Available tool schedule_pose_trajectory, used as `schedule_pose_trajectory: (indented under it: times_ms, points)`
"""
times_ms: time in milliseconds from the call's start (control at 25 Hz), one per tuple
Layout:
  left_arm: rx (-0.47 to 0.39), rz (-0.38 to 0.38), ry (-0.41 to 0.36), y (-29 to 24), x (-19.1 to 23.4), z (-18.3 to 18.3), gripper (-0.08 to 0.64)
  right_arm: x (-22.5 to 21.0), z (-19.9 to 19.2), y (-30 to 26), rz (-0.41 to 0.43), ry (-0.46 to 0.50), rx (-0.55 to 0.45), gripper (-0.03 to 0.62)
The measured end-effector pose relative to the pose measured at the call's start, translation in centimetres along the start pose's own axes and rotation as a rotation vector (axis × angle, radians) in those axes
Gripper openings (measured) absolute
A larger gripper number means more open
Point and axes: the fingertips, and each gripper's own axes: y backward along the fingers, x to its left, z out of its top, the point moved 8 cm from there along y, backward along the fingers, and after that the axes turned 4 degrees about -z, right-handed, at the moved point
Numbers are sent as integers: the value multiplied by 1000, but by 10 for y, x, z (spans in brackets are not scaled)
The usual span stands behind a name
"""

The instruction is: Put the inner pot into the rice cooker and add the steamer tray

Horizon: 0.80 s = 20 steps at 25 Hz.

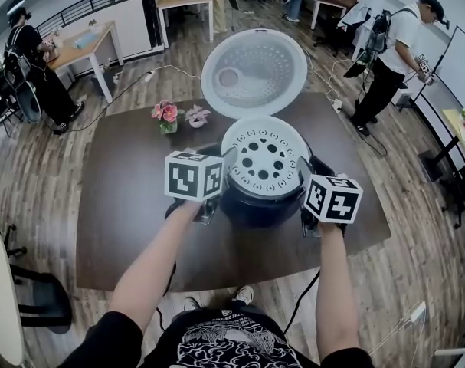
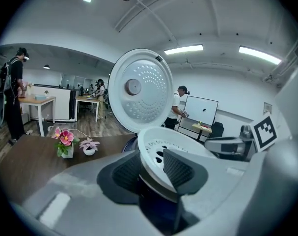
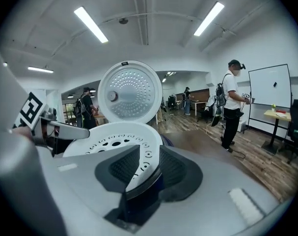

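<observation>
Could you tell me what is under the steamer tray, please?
The dark cooker body shows just below the tray. Whether the inner pot is inside cannot be seen: the tray covers it.

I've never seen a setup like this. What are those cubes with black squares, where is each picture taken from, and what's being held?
A person holds a gripper in each hand; the marker cubes are part of them. One picture comes from a head camera looking down; the others from cameras riding the left gripper and right gripper. On the table stand a rice cooker with its lid up, and potted flowers. The white steamer tray lies over the cooker, its rim between both pairs of jaws, which look slack rather than clamped.
</observation>
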Motion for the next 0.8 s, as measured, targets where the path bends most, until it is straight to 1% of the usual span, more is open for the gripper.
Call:
schedule_pose_trajectory:
  times_ms: [200, 400, 520, 680, 800]
  points:
    - [21, 4, -67, -4, -3, -4, 144, 3, -3, -3, 8, 3, -4, 123]
    - [28, 3, -69, -2, -1, -3, 144, 3, 0, -1, -7, 4, -5, 123]
    - [17, -3, -66, 2, 0, -4, 144, 6, 2, 3, -10, 2, -20, 123]
    - [-12, -2, -80, 15, 3, -6, 144, 21, 6, 14, -10, 24, -55, 123]
    - [-36, 13, -89, 30, 6, -5, 143, 38, 15, 23, 8, 51, -93, 123]
